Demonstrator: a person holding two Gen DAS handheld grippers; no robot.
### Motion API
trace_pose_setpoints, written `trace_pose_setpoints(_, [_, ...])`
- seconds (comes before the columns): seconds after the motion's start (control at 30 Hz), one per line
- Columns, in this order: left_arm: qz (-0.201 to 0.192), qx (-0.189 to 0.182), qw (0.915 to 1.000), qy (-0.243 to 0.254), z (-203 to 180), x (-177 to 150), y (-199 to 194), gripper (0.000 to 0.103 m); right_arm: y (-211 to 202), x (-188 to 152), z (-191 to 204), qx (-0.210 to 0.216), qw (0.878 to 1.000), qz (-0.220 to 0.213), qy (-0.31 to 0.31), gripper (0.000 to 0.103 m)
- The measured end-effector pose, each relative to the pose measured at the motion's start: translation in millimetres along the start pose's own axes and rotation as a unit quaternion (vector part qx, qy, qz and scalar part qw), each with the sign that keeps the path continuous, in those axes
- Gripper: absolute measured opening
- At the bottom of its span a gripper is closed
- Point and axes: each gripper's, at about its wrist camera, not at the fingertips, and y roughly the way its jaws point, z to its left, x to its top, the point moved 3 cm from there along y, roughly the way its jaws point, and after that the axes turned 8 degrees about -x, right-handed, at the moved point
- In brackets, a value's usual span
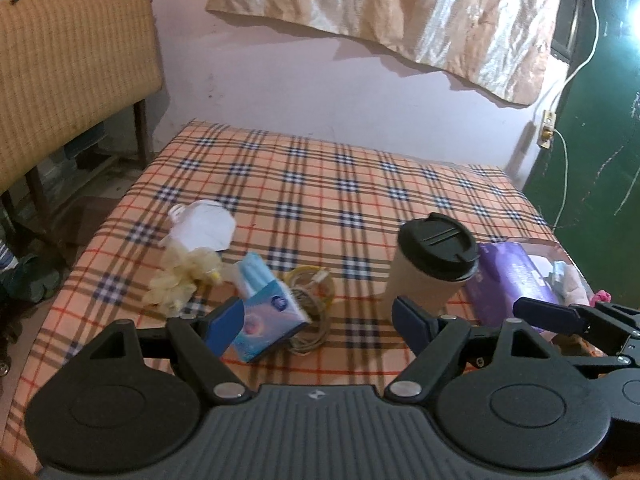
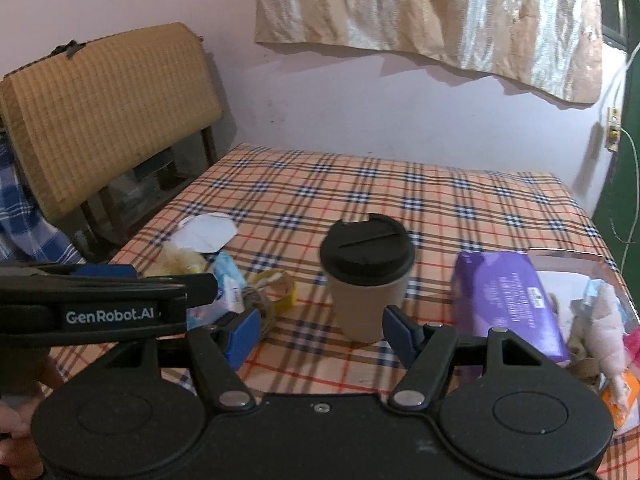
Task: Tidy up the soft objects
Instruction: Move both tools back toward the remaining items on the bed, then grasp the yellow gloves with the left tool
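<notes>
On the plaid-covered table (image 1: 320, 184) lie a white face mask (image 1: 202, 226), pale yellow gloves (image 1: 180, 280), a blue tissue pack (image 1: 264, 312) and a coil of cord (image 1: 314, 304). My left gripper (image 1: 318, 324) hovers open just short of the tissue pack, nothing between its fingers. My right gripper (image 2: 318, 334) is open in front of a paper cup with a black lid (image 2: 366, 276), not touching it. A purple packet (image 2: 508, 300) leans in a clear box (image 2: 600, 268) at the right that holds soft items (image 2: 608, 332). The left gripper's body (image 2: 100, 308) crosses the right wrist view.
A woven-back chair (image 1: 72, 80) stands left of the table. A crumpled paper sheet (image 1: 400, 12) hangs on the pink wall behind. A white cable (image 1: 566, 176) hangs from a socket by the green door at the right. The far half of the table holds nothing.
</notes>
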Motion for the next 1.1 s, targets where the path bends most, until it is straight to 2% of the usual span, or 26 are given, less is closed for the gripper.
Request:
trace_pose_setpoints(0.5, [0.013,0.020,0.9991,-0.034,52.7,-17.9,-3.7,0.084,20.6,-9.6,56.3,0.043,0.998,0.015,-0.050,0.080])
trace_pose_setpoints(0.73, [0.025,0.052,0.9960,-0.068,96.1,-27.2,8.8,0.084,34.5,-17.5,62.0,0.052,0.997,0.031,-0.049,0.080])
trace_pose_setpoints(0.87, [0.023,0.078,0.9936,-0.078,120.8,-21.8,24.3,0.089,41.5,-22.2,60.1,0.054,0.997,0.040,-0.042,0.080])
trace_pose_setpoints(0.97, [0.020,0.086,0.9932,-0.076,134.5,-11.0,40.5,0.094,45.4,-24.9,59.4,0.059,0.997,0.043,-0.040,0.080])
trace_pose_setpoints(1.1, [0.011,0.090,0.9935,-0.069,139.9,5.6,61.7,0.094,49.6,-27.8,59.7,0.063,0.996,0.045,-0.041,0.080])
